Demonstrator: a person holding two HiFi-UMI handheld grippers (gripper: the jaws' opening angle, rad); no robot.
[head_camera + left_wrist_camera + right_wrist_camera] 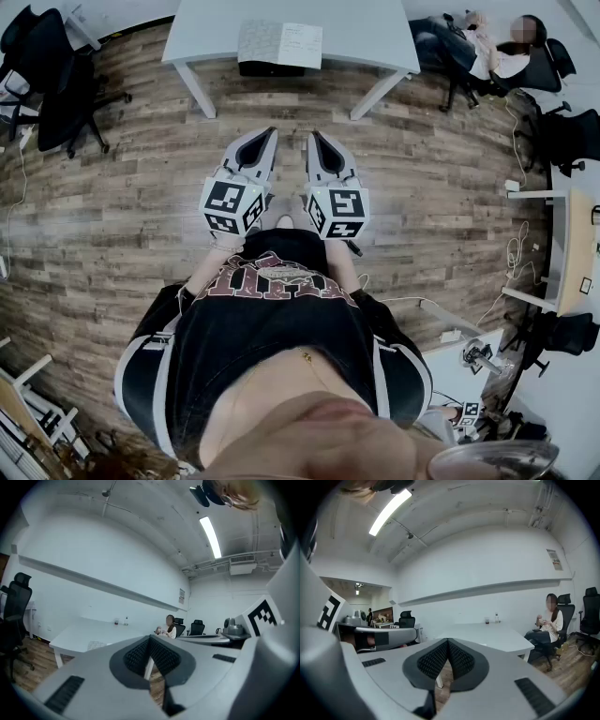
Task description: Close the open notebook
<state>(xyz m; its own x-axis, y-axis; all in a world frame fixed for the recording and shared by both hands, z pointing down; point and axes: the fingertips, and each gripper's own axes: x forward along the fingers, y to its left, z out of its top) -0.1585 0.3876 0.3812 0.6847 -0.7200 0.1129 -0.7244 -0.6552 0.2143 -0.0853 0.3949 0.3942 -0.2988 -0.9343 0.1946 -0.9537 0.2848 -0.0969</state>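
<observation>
Two grippers were held side by side, the left gripper (269,133) and the right gripper (314,137), each with jaws pressed together on nothing, likely just for the approach. The open notebook (279,43) lay well ahead of the jaws, at the counter's (375,28) near edge. The wooden floor (141,206) between left room to advance.

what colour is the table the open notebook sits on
White: the table has a white top and white legs. The head view shows it best.

Left claw (263,137) and right claw (317,141) held side by side before the person's torso, pointing away, near level. Both jaws closed together, nothing between them.
</observation>
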